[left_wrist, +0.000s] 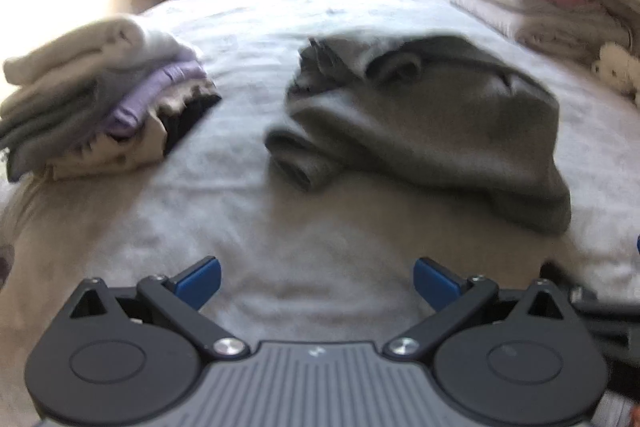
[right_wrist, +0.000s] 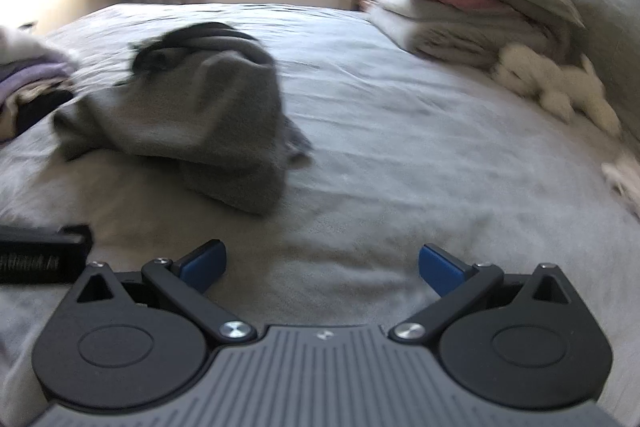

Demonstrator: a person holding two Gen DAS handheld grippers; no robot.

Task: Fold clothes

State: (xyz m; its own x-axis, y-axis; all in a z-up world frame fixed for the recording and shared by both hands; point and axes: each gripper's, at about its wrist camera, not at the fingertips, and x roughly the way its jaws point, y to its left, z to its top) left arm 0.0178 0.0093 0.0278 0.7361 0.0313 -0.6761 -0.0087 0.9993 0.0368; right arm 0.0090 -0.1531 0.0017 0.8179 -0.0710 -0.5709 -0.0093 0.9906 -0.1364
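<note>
Grippers both stand released: the left gripper (left_wrist: 317, 281) and right gripper (right_wrist: 322, 267) hold nothing, blue pads spread wide above the pale grey bedsheet (left_wrist: 248, 39). Ahead of the left gripper, slightly right, lies the crumpled dark grey knit garment (left_wrist: 424, 123); it sits ahead-left of the right gripper. A stack of folded clothes (left_wrist: 96, 95) rests ahead-left, apart from the garment.

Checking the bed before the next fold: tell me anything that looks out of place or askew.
The grey garment lies crumpled mid-bed, one sleeve bunched, not yet folded. The folded stack at the left leans, layers sliding unevenly. Both the left gripper and right gripper are open and empty. Nothing looks spilled or damaged.
</note>
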